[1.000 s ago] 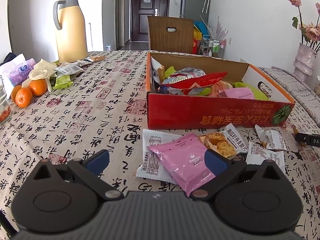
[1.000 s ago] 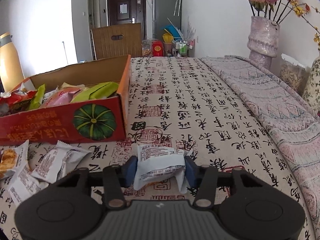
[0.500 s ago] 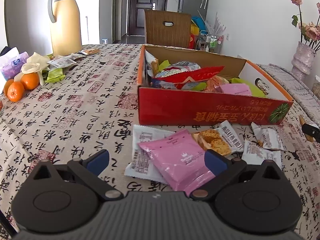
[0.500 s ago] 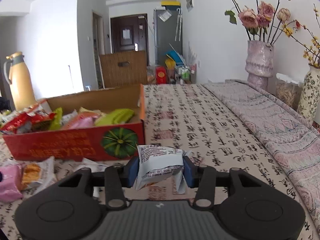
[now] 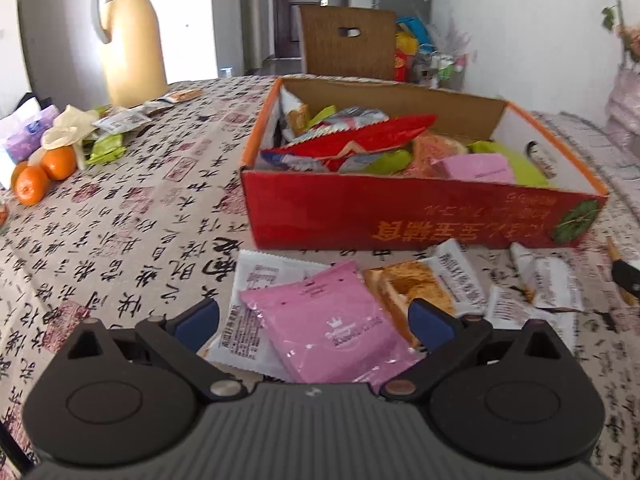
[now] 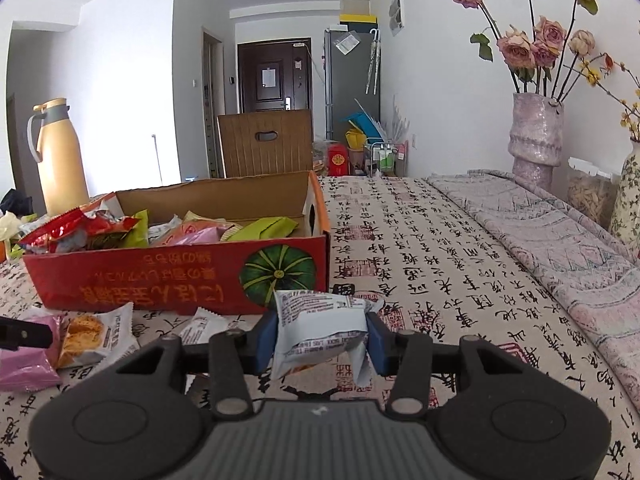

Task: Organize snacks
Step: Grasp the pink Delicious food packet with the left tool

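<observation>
Right hand-held gripper (image 6: 322, 330) clamped on white snack packet (image 6: 320, 322), lifted off table; red box (image 6: 176, 276) ahead-left, close. Left hand-held gripper (image 5: 316, 316) spread wide, empty, over pink packet (image 5: 332, 328).

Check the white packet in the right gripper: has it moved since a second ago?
Yes. The white packet, clamped in the right gripper, has risen off the tablecloth and now overlaps the red box front.

Bare tablecloth (image 6: 432, 264) beside box (image 6: 168, 284)
</observation>
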A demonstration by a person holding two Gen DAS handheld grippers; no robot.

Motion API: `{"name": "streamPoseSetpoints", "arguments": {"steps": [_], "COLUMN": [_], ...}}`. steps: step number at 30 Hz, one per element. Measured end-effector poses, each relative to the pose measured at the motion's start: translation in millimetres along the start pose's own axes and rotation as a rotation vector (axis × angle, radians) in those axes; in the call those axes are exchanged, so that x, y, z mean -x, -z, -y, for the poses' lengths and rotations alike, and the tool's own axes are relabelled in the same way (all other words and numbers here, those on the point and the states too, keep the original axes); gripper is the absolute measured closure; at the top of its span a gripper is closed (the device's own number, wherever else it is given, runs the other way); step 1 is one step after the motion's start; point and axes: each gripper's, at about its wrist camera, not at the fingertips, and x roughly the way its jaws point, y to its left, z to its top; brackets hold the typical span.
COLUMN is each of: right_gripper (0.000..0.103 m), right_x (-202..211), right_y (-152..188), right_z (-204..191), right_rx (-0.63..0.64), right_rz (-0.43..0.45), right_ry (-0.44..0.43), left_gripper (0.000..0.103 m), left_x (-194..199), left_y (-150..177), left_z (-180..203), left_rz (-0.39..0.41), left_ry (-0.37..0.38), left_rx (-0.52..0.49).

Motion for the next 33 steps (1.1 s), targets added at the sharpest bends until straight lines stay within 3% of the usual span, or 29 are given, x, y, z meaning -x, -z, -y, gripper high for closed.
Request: {"name": "streamPoseSetpoints", "arguments": {"steps": [7, 15, 22, 33], "right_gripper": [0.057, 0.056, 0.056, 0.056], "right_x": [-1.9, -0.8, -0.5, -0.3], "right_y": [3.0, 4.0, 4.2, 4.3], "right_z": [0.6, 0.4, 0.2, -0.1], "right_rx": [-0.007, -0.009, -0.009, -0.011], "right_rz": [0.001, 0.004, 0.004, 0.005], "right_ry": [-0.026, -0.036, -0.037, -0.037], "left_gripper": [0.008, 0.029, 0.038, 0.043], "left_x": [-2.5, 4.6, 9.7, 17.5], "left_y": [0.9, 3.9, 7.7, 11.9], "left_z": [3.7, 11.6, 9.1, 2.8], "left_rz": [-0.008, 0.000, 0.004, 0.006], "left_ry": [-0.025, -0.001, 0.007, 0.033], "left_rx": [-0.008, -0.034, -0.026, -0.026]}}
